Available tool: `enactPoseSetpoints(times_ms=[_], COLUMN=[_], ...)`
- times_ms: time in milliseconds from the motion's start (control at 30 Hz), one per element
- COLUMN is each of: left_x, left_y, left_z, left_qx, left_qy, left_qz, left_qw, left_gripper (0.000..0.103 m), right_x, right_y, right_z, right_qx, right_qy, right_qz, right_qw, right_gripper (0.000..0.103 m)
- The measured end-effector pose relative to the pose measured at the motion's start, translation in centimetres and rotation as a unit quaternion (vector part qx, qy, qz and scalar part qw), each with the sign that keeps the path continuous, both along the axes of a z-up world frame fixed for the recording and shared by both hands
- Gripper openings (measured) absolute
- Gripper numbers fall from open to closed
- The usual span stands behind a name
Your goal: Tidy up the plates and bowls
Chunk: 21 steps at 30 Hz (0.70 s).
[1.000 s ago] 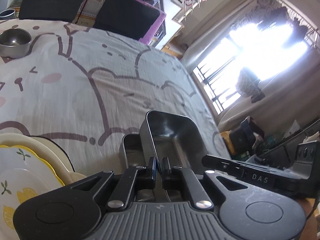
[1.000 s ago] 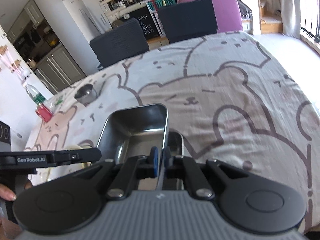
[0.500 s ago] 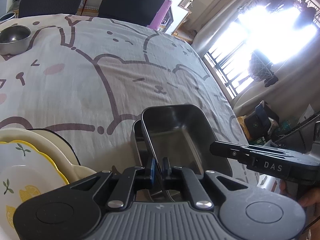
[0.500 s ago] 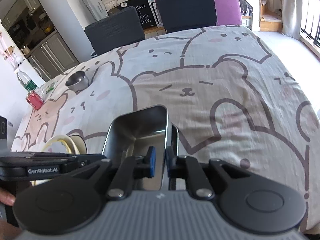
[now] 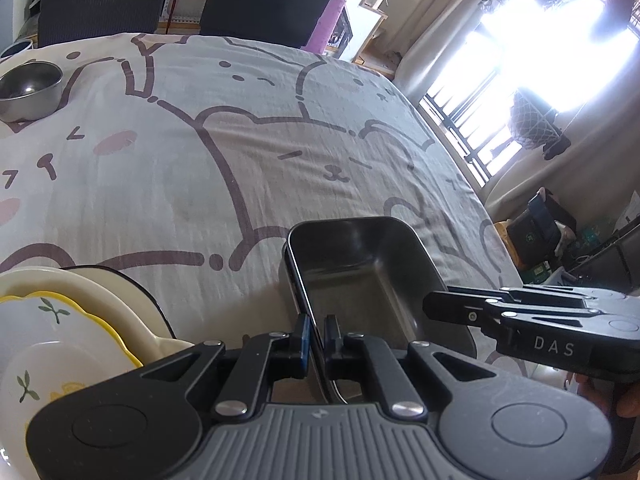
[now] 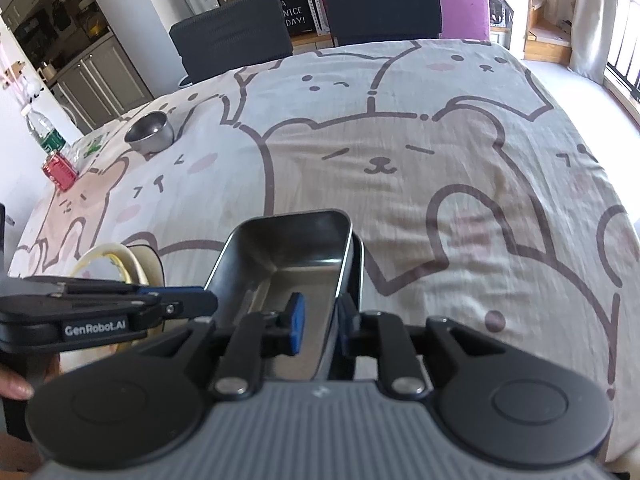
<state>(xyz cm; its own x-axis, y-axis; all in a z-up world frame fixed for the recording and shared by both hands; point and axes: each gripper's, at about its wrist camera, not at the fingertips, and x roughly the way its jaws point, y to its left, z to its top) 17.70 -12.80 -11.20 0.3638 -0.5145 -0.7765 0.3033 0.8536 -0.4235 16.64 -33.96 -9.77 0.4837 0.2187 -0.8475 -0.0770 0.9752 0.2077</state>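
We are nesting a rectangular steel tray point(image 5: 362, 268) into a second steel tray point(image 6: 357, 264) lying under it on the bear-print tablecloth point(image 5: 224, 140). It looks almost seated, tilted a little. The left gripper point(image 5: 316, 340) is pinching the upper tray's near-left rim, jaws narrow and pressing on the metal. The right gripper point(image 6: 318, 322) is straddling the near-right rim; its jaws are opening, and the pads are standing clear of the wall between them.

We judge this stack nearly done, with the left grip yet to let go. A stack of ceramic plates point(image 5: 52, 320) is sitting just left of the left gripper. A small round steel bowl point(image 6: 150, 132) is waiting far ahead and to the left, well apart, probably what is left to gather.

Near that bowl, a water bottle point(image 6: 42, 132) and a red carton point(image 6: 60, 170) are standing at the table's edge. Nothing is blocking the path there; two dark chairs point(image 6: 304, 28) are standing beyond the table.
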Motion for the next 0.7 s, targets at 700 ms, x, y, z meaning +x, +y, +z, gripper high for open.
enactPoseSetpoints(times_ms=[700], left_x=[-0.1], left_y=[-1.0], left_z=[-0.5], left_qx=[0.025], left_qy=[-0.008], left_qz=[-0.021], left_qw=[0.9994], left_gripper=[0.008], right_x=[1.1], right_y=[1.0], right_z=[-1.2], right_qx=[-0.047], right_qy=[0.017], right_qz=[0.018], right_qw=[0.999], right_gripper=[0.036])
